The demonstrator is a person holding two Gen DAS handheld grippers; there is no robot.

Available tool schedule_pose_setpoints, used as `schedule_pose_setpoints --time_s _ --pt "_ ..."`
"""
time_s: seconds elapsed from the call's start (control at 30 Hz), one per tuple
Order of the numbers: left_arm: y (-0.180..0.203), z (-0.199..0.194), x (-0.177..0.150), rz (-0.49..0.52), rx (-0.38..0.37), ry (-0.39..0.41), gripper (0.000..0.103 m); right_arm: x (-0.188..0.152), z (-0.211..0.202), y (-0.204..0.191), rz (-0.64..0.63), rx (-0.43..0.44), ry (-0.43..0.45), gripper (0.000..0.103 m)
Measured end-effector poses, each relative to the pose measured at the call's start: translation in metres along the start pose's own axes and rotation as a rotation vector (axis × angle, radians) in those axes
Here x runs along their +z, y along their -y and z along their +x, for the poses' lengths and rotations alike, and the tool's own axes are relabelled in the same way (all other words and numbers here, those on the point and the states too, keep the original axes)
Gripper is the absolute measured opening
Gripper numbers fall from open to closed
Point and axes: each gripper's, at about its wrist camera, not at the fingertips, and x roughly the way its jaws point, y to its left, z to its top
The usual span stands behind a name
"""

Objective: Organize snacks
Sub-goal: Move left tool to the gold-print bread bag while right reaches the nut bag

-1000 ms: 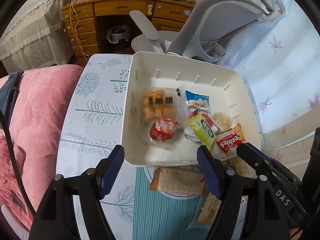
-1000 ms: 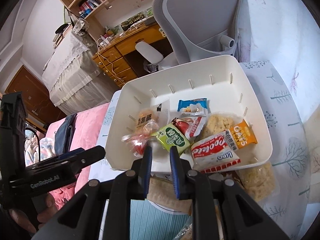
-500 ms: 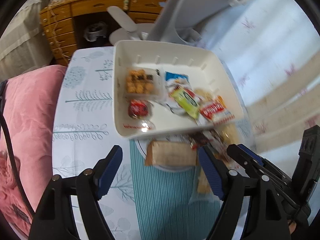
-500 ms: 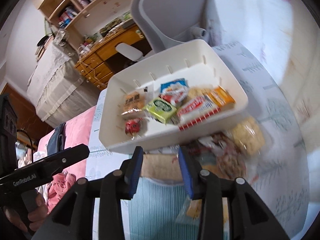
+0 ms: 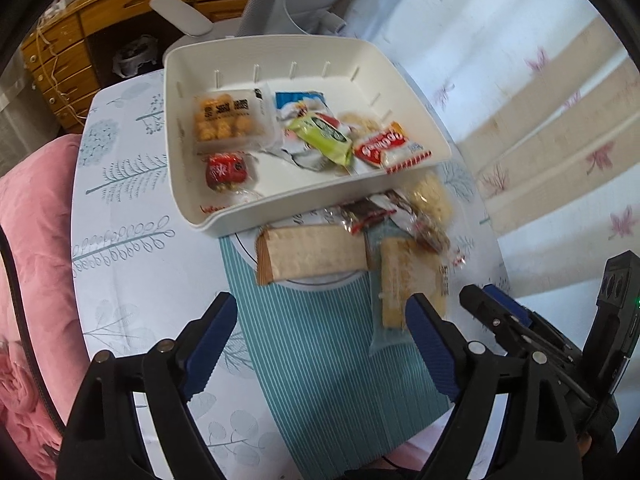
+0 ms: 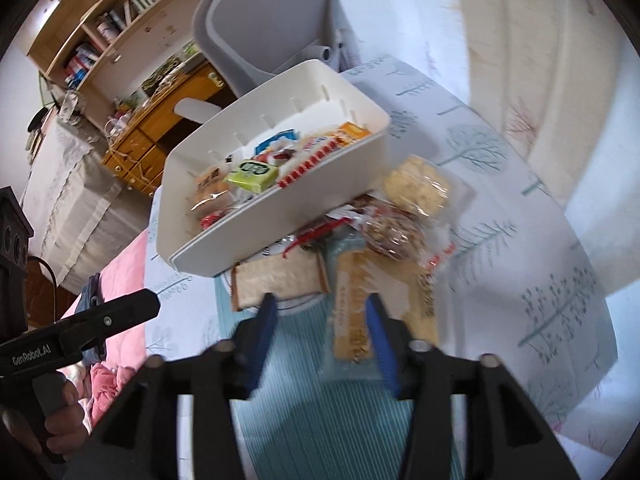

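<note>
Below, both claws are opening with nothing gripped: left claw (image 5: 320, 330), right claw (image 6: 320, 332). Just beyond lie two wrapped wafer bars (image 5: 310, 254) mid-surface, then one white bin (image 5: 320, 200) holding roughly seven snacks at the far edge.

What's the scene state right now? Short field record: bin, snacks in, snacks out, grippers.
bin: white bin on the patterned tablecloth
in bin: green packet, red-and-white cookie packet, orange-biscuit tray, red candy
outside bin: tan cracker packet, long clear-wrapped bar, both partly on the teal striped mat
left gripper: opening, nothing between jaws
right gripper: opening, over the bar's near end, not gripping
</note>
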Motion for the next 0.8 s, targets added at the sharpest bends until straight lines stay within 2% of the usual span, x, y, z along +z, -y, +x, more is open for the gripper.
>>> schedule_pose_setpoints --time_s 0.1,0.3,0.53,0.8 --pt "0.006 0.002 -0.003 0.022 0.009 -0.022 0.091 -0.003 -0.002 0.008 0.010 0.001 0.002 0.058" --pt "0.023 0.012 -0.006 0.027 0.030 -0.058 0.092 0.000 -0.002 0.024 -0.036 0.001 0.007 0.066" --pt "0.052 0.026 -0.010 -0.029 0.068 -0.069 0.095 0.011 0.000 0.050 -0.169 0.048 -0.016 0.066" --pt "0.087 0.051 -0.018 -0.071 0.120 -0.103 0.095 0.024 0.004 0.073 -0.395 0.112 -0.011 0.067"
